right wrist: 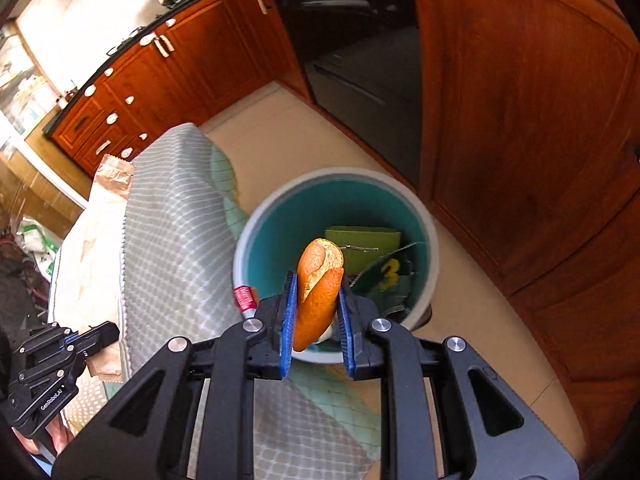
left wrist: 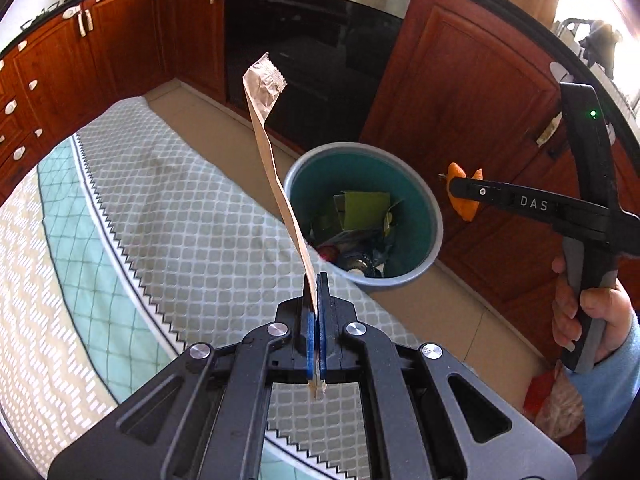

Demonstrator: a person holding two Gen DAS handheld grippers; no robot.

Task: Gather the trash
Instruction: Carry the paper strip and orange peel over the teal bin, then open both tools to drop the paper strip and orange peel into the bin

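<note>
Brown crinkled paper wrapper strip [left wrist: 276, 168], pinched in the closed left hand-held gripper [left wrist: 316, 292], points toward upper left. Right hand-held gripper [right wrist: 316, 292] clamps upright orange peel [right wrist: 318, 292] over the teal-lined round bin [right wrist: 280, 216].

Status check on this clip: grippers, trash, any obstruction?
Left gripper shut on paper wrapper. Right gripper shut on orange peel, above bin. Nothing blocking the bin.

You have a crinkled matt paper wrapper [left wrist: 276, 168], a dimpled glossy orange peel [right wrist: 318, 292], a smooth plastic bin [right wrist: 256, 232], a woven cloth mat [left wrist: 192, 208] and polished wooden cabinets [right wrist: 532, 120].
</note>
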